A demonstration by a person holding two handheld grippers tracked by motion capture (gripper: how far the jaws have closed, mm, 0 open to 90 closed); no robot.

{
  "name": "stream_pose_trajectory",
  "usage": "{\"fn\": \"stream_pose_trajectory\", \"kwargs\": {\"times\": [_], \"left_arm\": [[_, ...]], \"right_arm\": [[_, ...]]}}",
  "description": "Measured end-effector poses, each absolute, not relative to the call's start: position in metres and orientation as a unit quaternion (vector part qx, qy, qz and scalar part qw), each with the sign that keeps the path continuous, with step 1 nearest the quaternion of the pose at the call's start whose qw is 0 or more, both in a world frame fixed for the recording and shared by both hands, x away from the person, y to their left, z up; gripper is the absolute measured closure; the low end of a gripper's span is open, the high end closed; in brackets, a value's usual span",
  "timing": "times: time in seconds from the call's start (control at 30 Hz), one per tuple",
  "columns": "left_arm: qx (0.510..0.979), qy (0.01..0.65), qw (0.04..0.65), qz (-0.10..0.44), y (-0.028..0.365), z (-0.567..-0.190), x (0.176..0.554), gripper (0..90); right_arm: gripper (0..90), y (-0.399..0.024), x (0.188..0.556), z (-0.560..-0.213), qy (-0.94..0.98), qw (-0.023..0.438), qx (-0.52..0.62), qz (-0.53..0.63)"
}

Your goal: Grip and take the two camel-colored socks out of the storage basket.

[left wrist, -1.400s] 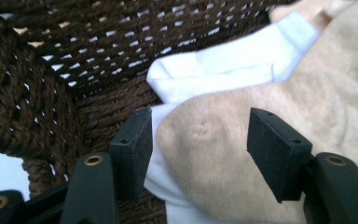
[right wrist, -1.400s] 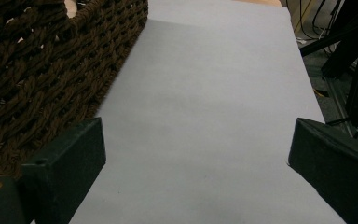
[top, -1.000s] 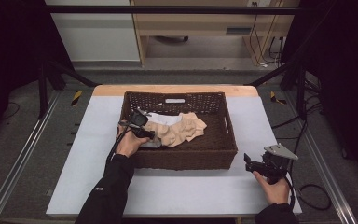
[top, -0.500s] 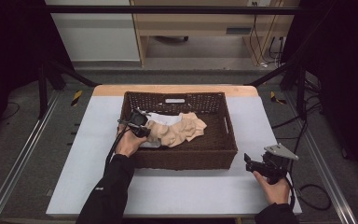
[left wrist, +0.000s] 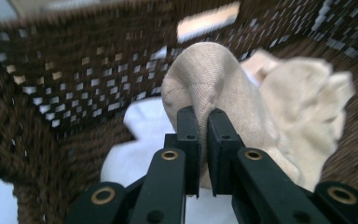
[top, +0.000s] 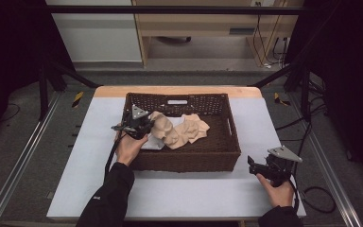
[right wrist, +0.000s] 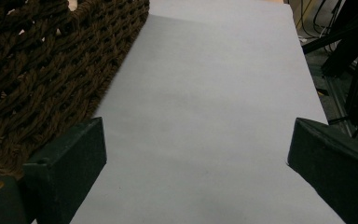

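Note:
A dark brown wicker basket (top: 231, 137) stands in the middle of the table and holds a crumpled beige cloth (top: 182, 132) lying over a white cloth (top: 152, 142). My left gripper (top: 147, 125) is inside the basket's left part, shut on a raised fold of the beige cloth (left wrist: 205, 84). The white cloth (left wrist: 144, 121) lies beneath it. My right gripper (top: 251, 165) rests low over the table at the basket's near right corner, open, with bare white table (right wrist: 205, 116) between its jaws and the basket wall (right wrist: 42, 79) to its left.
The white table cover (top: 75, 179) has free room to the left, right and front of the basket. The basket's far wall has a handle slot (top: 178, 101). Black frame bars and cables stand around the table, with a cable (top: 319, 194) trailing at the right.
My left gripper has lifted slightly with the beige fold, pulling the cloth up at its left end. The right gripper has stayed put.

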State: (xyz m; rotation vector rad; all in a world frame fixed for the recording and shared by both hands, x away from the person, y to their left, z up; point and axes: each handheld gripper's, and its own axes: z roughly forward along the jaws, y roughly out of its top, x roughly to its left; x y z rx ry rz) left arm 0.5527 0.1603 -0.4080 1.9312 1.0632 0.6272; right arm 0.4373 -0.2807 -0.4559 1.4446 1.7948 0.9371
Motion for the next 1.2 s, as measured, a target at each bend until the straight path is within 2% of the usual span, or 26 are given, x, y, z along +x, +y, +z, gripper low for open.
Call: {"fn": "stream_pose_trajectory", "kwargs": {"times": [0.2,0.5,0.77,1.2], "left_arm": [[0.729,0.419,0.490,0.231,0.169,-0.401,0.550,84.3],[0.689,0.391,0.556,0.251,0.168,-0.386,0.539,84.5],[0.681,0.349,0.581,0.277,0.161,-0.372,0.527,84.5],[0.665,0.348,0.601,0.274,0.165,-0.343,0.509,84.7]], "right_arm": [[4.6,-0.281,0.437,-0.456,0.681,0.322,0.552,0.357],[4.5,-0.282,0.437,-0.455,0.680,0.323,0.553,0.357],[4.5,-0.282,0.437,-0.455,0.678,0.324,0.554,0.359],[4.5,-0.283,0.437,-0.455,0.677,0.325,0.554,0.358]]}}
